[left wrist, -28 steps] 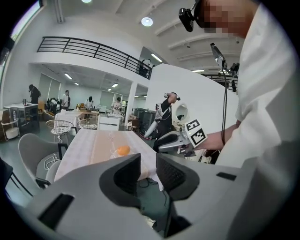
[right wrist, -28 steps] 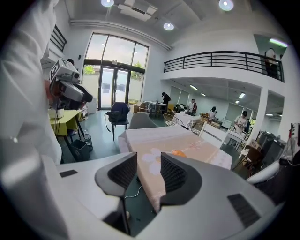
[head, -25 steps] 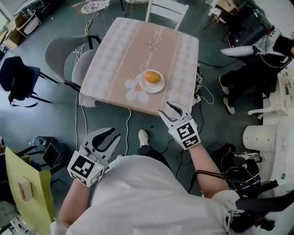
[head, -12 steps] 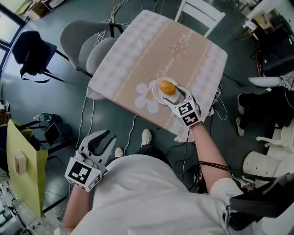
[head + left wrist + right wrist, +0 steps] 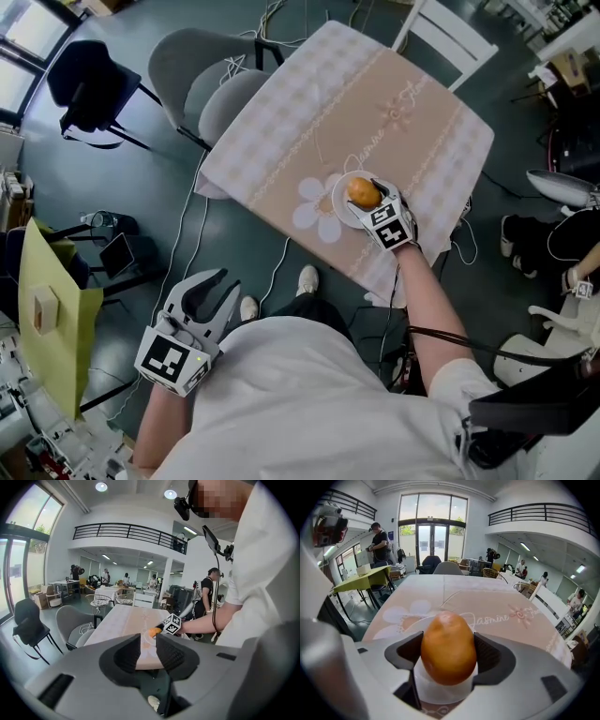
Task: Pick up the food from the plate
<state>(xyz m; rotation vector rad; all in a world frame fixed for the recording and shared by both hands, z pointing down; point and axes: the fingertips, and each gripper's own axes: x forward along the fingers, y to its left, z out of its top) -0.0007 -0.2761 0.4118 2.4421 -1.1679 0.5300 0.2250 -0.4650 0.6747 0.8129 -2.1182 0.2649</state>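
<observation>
An orange, egg-shaped piece of food (image 5: 363, 191) sits on a small white plate (image 5: 341, 208) near the front edge of the table (image 5: 375, 94). My right gripper (image 5: 367, 197) is lowered over the plate. Its jaws have just been opening and now stand wide on either side of the food (image 5: 448, 653), with the pads (image 5: 487, 654) close beside it. The plate (image 5: 440, 692) shows beneath the food. My left gripper (image 5: 223, 284) hangs open and empty off the table, low at the left. From the left gripper (image 5: 147, 654) view the food (image 5: 153, 632) shows far off.
The table has a beige cloth with flower prints. Two grey chairs (image 5: 202, 84) stand at its left side, a white chair (image 5: 450, 28) at its far end and a black chair (image 5: 89, 84) further left. A yellow-green board (image 5: 47, 309) stands at the left. Cables lie on the floor.
My right gripper has moved forward and down from the table's near edge to the plate, and its jaws have widened around the food. The left gripper has stayed low at the left.
</observation>
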